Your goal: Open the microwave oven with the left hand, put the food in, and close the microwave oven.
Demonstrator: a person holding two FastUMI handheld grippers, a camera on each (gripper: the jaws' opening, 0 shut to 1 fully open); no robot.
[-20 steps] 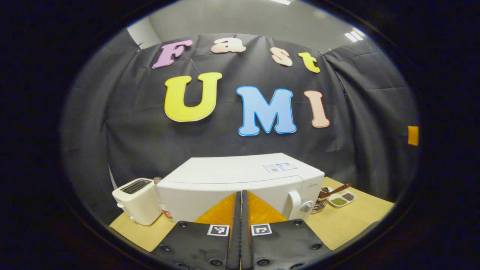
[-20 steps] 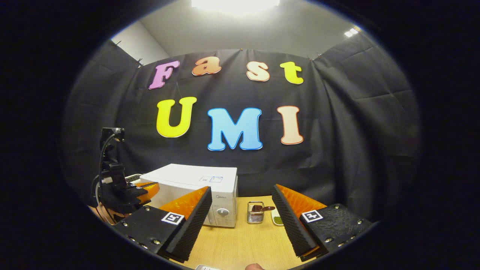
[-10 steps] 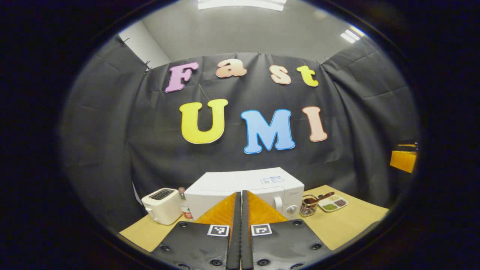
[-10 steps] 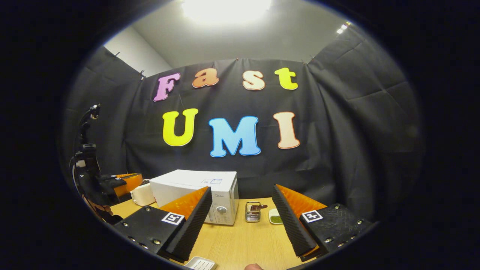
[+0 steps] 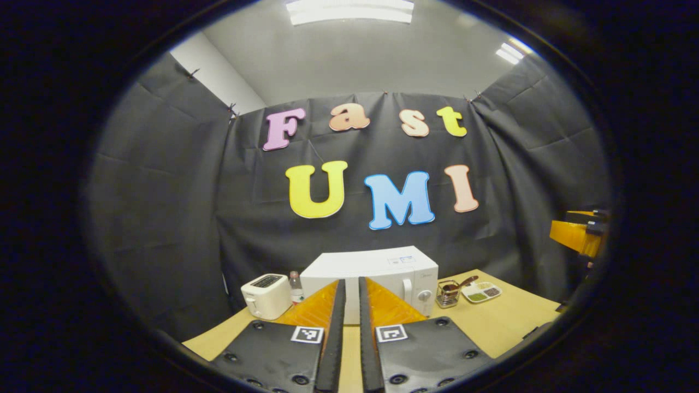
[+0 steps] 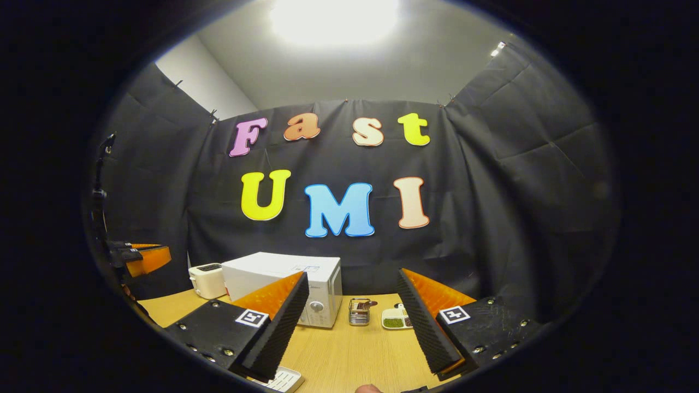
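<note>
The white microwave (image 5: 377, 267) stands shut at the back of the wooden table (image 5: 508, 322), handle and dial on its right side. My left gripper (image 5: 349, 283) points at it from well back, fingers parted by a narrow slit with nothing between them. In the right gripper view the microwave (image 6: 284, 270) is left of centre. My right gripper (image 6: 350, 275) is wide open and empty above the table (image 6: 349, 349). A white ridged tray (image 6: 281, 379) peeks in at the bottom edge; what it holds is hidden.
A white toaster (image 5: 266, 295) and a small bottle (image 5: 295, 285) stand left of the microwave. To its right are a wire utensil holder (image 5: 448, 293) and a divided dish of spices (image 5: 480, 292). The left gripper (image 6: 139, 256) hangs at the far left.
Both grippers have drawn back from the table, so the microwave looks smaller. The left fingers, pressed together before, now show a thin gap. The white tray has come into the right gripper view.
</note>
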